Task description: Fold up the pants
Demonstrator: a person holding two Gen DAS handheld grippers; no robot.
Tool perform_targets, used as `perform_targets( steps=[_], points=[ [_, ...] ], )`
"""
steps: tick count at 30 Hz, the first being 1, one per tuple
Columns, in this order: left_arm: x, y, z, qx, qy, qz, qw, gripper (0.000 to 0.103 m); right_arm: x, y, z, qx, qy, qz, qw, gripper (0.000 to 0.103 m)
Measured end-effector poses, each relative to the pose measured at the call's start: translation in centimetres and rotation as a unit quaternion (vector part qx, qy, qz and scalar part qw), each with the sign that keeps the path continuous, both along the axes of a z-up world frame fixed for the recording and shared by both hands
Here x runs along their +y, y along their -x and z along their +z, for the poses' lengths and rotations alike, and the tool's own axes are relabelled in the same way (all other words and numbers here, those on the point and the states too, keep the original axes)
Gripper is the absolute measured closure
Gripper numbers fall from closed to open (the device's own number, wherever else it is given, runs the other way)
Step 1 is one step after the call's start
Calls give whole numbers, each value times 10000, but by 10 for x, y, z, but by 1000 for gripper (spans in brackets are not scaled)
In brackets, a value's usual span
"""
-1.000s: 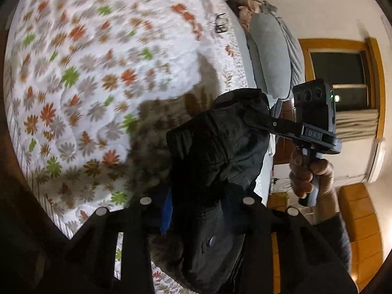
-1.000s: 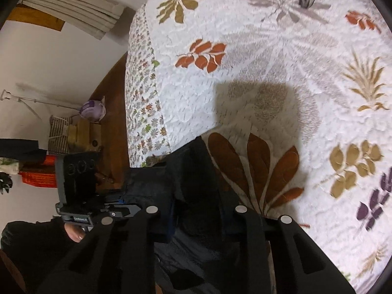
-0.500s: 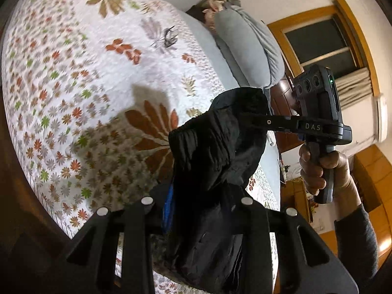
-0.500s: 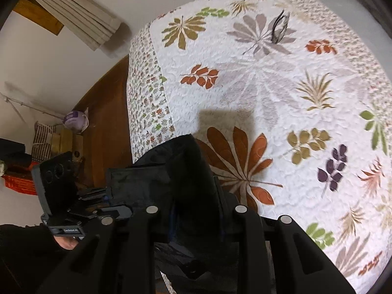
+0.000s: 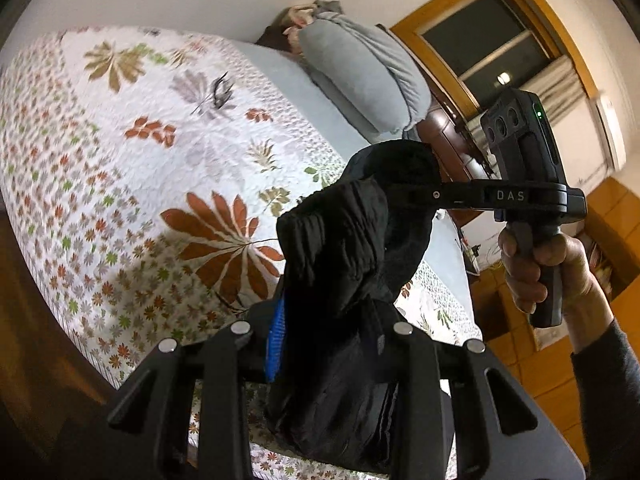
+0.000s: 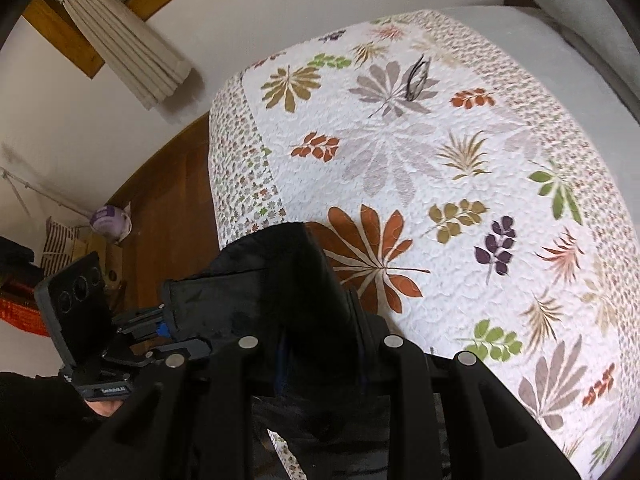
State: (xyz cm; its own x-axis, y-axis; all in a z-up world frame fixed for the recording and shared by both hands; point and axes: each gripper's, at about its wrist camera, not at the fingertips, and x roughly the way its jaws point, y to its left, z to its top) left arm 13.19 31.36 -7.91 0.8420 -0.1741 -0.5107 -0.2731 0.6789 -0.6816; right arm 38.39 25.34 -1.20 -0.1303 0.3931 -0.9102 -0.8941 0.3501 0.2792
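In the left wrist view the left claw [image 5: 324, 332] is clamped on a bunched fold of the black pants [image 5: 348, 264], the cloth filling the gap between its fingers and hanging down below them; the right claw [image 5: 404, 192] reaches in from the right, its fingers buried in the upper edge of the same garment and gripping it, with the person's right hand [image 5: 544, 268] round the handle; the pants hang lifted off the bed [image 5: 168, 152], whose floral quilt lies flat below, a grey pillow [image 5: 360, 76] at its head and a small dark item, perhaps spectacles, [image 5: 218, 90] lying further up the quilt; in the right wrist view the right claw [image 6: 320, 344] pinches a thick wad of pants [image 6: 288, 280] between its fingers, the left claw [image 6: 168, 326] holds a flat edge of the cloth just to the left, and the bed [image 6: 460, 168] spreads beyond, bare but for that dark item [image 6: 416, 78]; I judge the step in hand to be carrying the gathered pants toward the quilt, with no fold yet laid, so the task is at an early stage; the next move likely calls for drawing the two claws apart to stretch the held edge, then lowering the garment flat on the quilt, short of the dark item.
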Motion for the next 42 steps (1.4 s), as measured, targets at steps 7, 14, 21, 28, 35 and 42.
perform_targets(
  steps=[7, 14, 21, 28, 35, 42],
  points=[
    [-29, 6, 25, -139, -390, -203, 9989, 73, -38, 10, 25, -164, -148, -205, 9995, 77],
    [-51, 13, 41, -246, -611, -359, 9972, 73, -62, 21, 44, -314, -230, -270, 9989, 77],
    [-71, 19, 56, -282, -891, -502, 9944, 73, -85, 30, 57, -400, -395, -395, 9976, 77],
    [-97, 24, 69, -339, -1199, -645, 9901, 73, -115, 37, 70, -482, -538, -577, 9957, 77],
    [-126, 26, 83, -429, -1533, -822, 9838, 73, -148, 41, 81, -527, -720, -755, 9931, 77],
    [-155, 26, 94, -508, -1805, -1028, 9769, 73, -180, 41, 88, -575, -863, -903, 9905, 76]
  ],
)
